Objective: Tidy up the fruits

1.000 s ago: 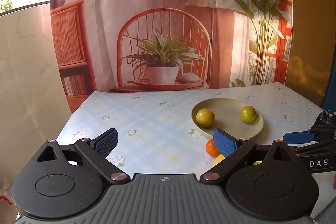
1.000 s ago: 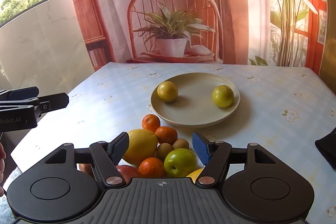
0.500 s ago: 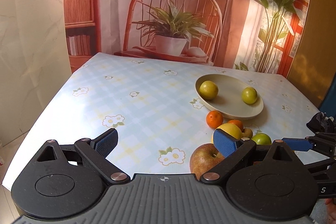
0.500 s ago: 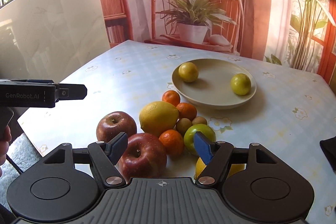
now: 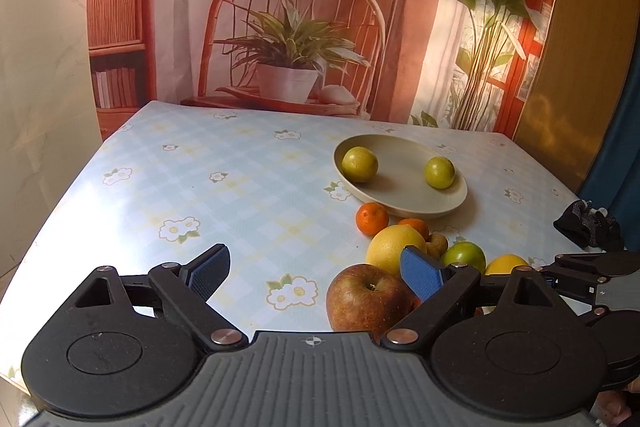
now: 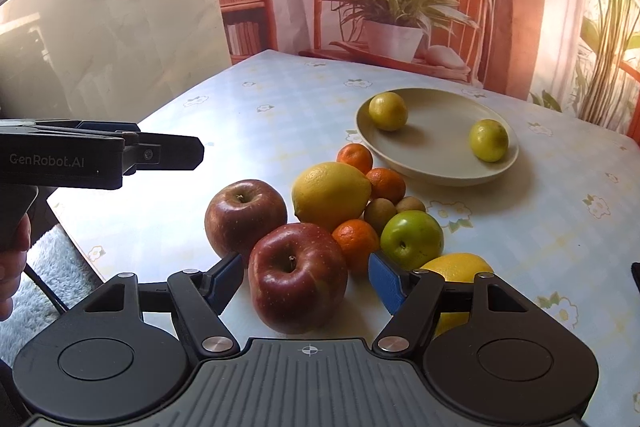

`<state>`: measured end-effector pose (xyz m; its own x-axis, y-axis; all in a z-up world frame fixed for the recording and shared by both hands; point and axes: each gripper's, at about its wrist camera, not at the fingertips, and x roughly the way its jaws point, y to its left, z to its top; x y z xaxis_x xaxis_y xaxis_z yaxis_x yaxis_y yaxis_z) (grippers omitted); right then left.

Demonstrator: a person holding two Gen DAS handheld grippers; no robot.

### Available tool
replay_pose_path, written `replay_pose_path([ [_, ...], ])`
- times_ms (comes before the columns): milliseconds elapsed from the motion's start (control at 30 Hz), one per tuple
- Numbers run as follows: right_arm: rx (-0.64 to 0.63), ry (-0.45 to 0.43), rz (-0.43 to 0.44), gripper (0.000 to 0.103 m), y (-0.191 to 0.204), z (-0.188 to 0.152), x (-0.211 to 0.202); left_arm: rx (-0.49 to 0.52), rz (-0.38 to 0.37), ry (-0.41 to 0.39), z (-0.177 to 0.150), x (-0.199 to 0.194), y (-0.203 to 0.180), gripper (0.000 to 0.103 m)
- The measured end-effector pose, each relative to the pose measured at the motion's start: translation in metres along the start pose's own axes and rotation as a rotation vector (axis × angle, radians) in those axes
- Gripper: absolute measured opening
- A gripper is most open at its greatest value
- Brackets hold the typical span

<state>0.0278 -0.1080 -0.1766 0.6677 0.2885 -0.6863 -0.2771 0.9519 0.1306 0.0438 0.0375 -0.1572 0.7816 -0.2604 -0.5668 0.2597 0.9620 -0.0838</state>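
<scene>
At the left, the left gripper (image 5: 316, 273) hangs over bare checked, flower-printed tablecloth (image 5: 224, 195). Its jaws are closing with nothing between them, though the dull russet apple (image 5: 366, 297) sits just inside its right blue pad. If that gripper drifts right while narrowing, the pad could nudge this apple into the heap.

Further right, the right gripper (image 6: 306, 279) straddles the glossy dark-red apple (image 6: 298, 277). Its jaws stand apart and both pads look clear of the skin, so nothing is gripped yet. This apple touches a small orange mandarin (image 6: 356, 241), which leans on a round green apple (image 6: 412, 239) and a large yellow lemon (image 6: 330, 195). Closing off-centre would likely squeeze the round fruit forward out of the pads, scattering its neighbours, perhaps toward the near table edge.

At the right, the shallow cream plate (image 6: 440, 171) holds two small yellow-green citrus fruits (image 6: 388, 111) far apart. A heavy apple dropped there could set them rolling over the low rim.
</scene>
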Motion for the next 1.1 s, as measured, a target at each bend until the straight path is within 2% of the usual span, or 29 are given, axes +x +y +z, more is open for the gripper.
replay_pose_path([
  [267,0.018,0.044,0.029,0.064,-0.002,-0.007,0.009,0.059,-0.11,-0.003,-0.006,0.001,-0.013,0.093],
  [533,0.045,0.07,0.051,0.061,-0.006,-0.014,0.021,0.077,-0.13,0.021,-0.009,0.009,-0.019,0.093],
  [667,0.054,0.053,0.052,0.061,-0.008,-0.017,0.024,0.073,-0.141,0.035,-0.011,0.012,-0.019,0.093],
  [800,0.054,0.048,0.064,0.054,-0.009,-0.019,0.026,0.042,-0.166,0.038,-0.012,0.014,-0.015,0.093],
  [1000,0.054,0.057,0.071,0.054,-0.01,-0.021,0.022,0.077,-0.198,0.049,-0.013,0.016,-0.023,0.084],
  [1100,0.065,0.066,0.048,0.054,-0.014,-0.024,0.017,0.11,-0.226,0.064,-0.012,0.019,-0.029,0.08],
])
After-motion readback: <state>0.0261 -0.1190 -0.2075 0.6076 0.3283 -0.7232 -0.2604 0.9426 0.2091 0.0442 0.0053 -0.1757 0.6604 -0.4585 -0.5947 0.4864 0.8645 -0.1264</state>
